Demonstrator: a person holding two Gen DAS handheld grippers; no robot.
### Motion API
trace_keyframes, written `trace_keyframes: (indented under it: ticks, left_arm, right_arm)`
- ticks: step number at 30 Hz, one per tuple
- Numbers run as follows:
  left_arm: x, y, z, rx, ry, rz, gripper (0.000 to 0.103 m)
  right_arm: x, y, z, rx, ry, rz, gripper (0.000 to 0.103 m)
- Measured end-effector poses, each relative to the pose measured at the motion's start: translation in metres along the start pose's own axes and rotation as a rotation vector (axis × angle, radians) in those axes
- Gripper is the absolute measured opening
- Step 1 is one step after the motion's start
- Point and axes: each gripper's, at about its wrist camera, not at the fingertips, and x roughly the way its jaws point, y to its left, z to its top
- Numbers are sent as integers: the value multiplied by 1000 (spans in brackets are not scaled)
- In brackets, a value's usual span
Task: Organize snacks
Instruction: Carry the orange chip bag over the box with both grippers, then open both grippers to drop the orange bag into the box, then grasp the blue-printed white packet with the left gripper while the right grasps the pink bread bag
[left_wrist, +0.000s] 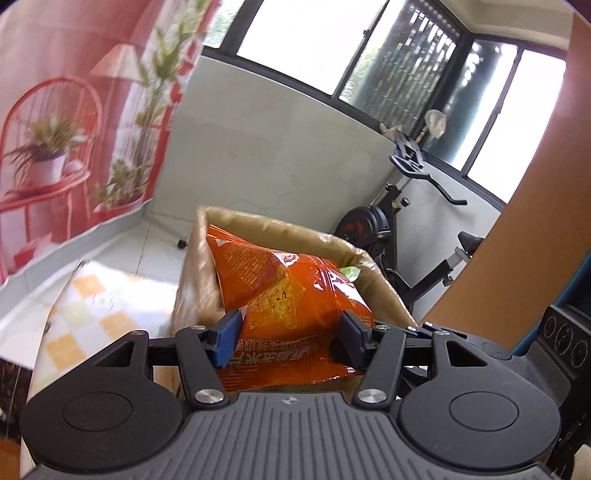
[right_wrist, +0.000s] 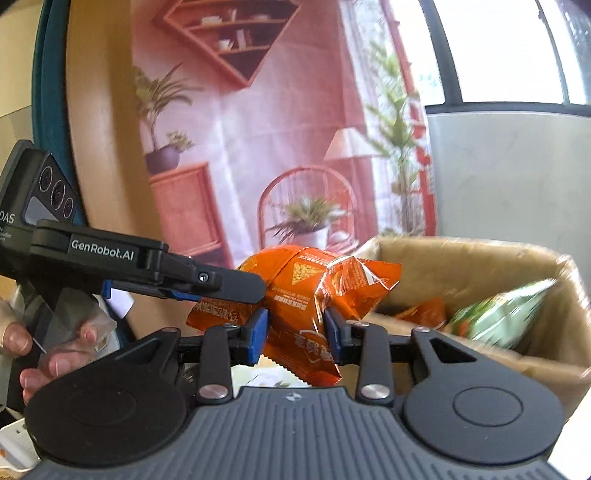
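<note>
Snacks going into the box, both grippers loaded.
Left gripper (left_wrist: 288, 338) clamps an orange bag (left_wrist: 284, 291) just over the box (left_wrist: 384, 291); right gripper (right_wrist: 295, 336) pinches another orange bag (right_wrist: 314, 291) left of the box (right_wrist: 461, 258), a green bag (right_wrist: 498, 317) already inside. Light, crinkly, slippery film: likely best held mid-body, gently.

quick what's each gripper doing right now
Left gripper: shut on the orange snack bag.
Right gripper: shut on an orange snack bag too; whether it is the same bag cannot be told.
</note>
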Motion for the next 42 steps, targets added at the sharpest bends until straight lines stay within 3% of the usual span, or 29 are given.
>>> trace_keyframes:
  ticks: [9, 17, 19, 22, 27, 34, 38, 42]
  left_arm:
    - [61, 4, 25, -39, 49, -3, 60]
    - [94, 11, 37, 0, 51, 56, 60]
    - [97, 15, 36, 0, 61, 90, 65]
    - [88, 25, 34, -42, 58, 78, 72]
    - [56, 26, 25, -29, 28, 96, 73]
    - [6, 20, 11, -4, 14, 135, 73]
    - [-16, 24, -10, 28, -5, 176, 73]
    - [-23, 32, -36, 12, 12, 203, 73]
  right_arm:
    - [22, -57, 27, 47, 32, -79, 36]
    - [63, -103, 36, 113, 58, -114, 36]
    - [73, -109, 35, 117, 69, -126, 38]
    - [79, -109, 31, 108, 96, -187, 39]
    - [58, -103, 17, 101, 88, -190, 40]
    - [2, -98, -4, 186, 9, -163, 40]
    - [-26, -92, -17, 201, -24, -174, 47]
    - [-45, -87, -36, 197, -34, -212, 48]
